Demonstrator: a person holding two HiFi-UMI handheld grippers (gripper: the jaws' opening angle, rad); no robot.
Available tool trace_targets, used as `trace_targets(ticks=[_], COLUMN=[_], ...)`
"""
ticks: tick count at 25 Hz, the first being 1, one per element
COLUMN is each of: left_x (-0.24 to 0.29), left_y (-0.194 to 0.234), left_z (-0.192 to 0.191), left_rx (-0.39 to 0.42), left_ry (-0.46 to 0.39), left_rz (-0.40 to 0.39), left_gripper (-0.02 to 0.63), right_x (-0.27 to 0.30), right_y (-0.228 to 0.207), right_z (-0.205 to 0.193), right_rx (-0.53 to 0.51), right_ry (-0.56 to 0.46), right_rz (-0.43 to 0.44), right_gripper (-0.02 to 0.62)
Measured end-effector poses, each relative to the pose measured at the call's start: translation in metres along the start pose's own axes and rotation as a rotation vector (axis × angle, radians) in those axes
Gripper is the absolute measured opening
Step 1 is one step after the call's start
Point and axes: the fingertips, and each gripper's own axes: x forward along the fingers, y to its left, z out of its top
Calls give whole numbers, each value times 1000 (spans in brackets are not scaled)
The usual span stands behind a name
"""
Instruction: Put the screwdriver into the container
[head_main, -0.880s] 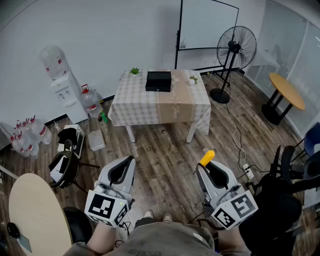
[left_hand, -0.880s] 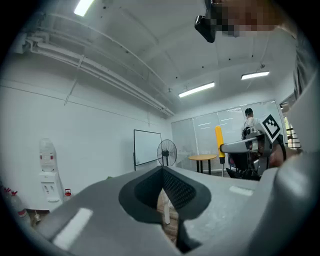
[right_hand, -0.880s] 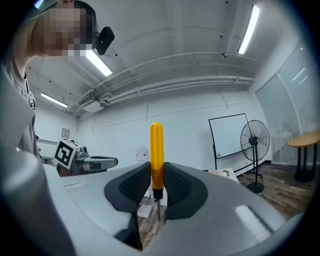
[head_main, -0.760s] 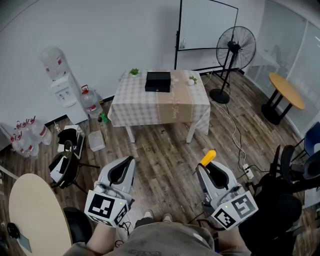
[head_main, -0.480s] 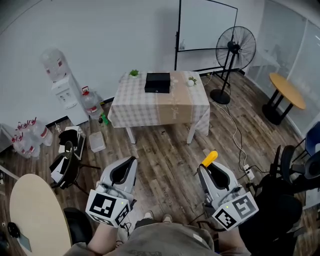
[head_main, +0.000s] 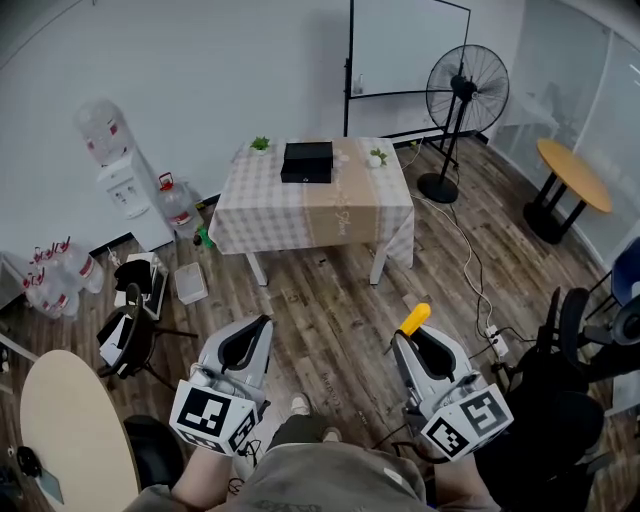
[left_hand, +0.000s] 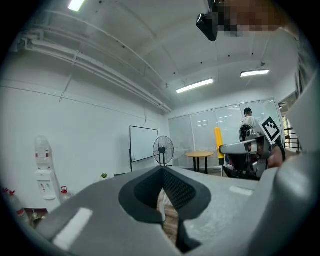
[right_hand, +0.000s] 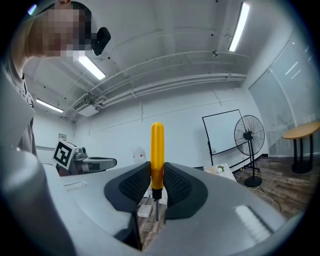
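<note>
A screwdriver with a yellow handle (right_hand: 157, 155) stands upright between the jaws of my right gripper (right_hand: 156, 189), which is shut on it; its thin shaft points down. In the head view the yellow handle (head_main: 412, 319) sticks out ahead of the right gripper (head_main: 418, 345), held low over the wooden floor. My left gripper (head_main: 240, 347) is shut with nothing in it, its black pads (left_hand: 175, 187) meeting. A black container (head_main: 306, 161) rests on the checked table (head_main: 260, 215) far ahead, well apart from both grippers.
A standing fan (head_main: 466, 85) and a whiteboard (head_main: 405, 45) are behind the table. A water dispenser (head_main: 112, 175) and bottles stand at left, a round table (head_main: 574, 172) at right. A cable (head_main: 470, 265) runs across the floor. Chairs (head_main: 580, 370) flank me.
The view has shifted slightly forward and left; the table and container sit a little higher and more leftward in frame. Both grippers keep their pose, the right still holding the screwdriver.
</note>
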Motion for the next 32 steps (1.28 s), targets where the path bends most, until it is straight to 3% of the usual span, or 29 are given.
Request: trace_targets(ticks=[9,16,23,32], left_x=[44,93,162,247], left_y=[8,41,95,199], left_z=[-3,-14,-13,-16], left_rx=[0,-2,10,-16], left_ry=[-1,10,24,55], left_rz=[-39,-51,-83,-121], left_gripper=[0,0,0,0], right_x=[27,70,143,278], right_y=[-30,-67,-104,-130], right_z=[-5,-15,-10,0], right_rx=[1,2,-8,-61], right_ry=[21,46,72,131], right_rz=[-24,-59,-87,-87], right_gripper=[109,109,107,108])
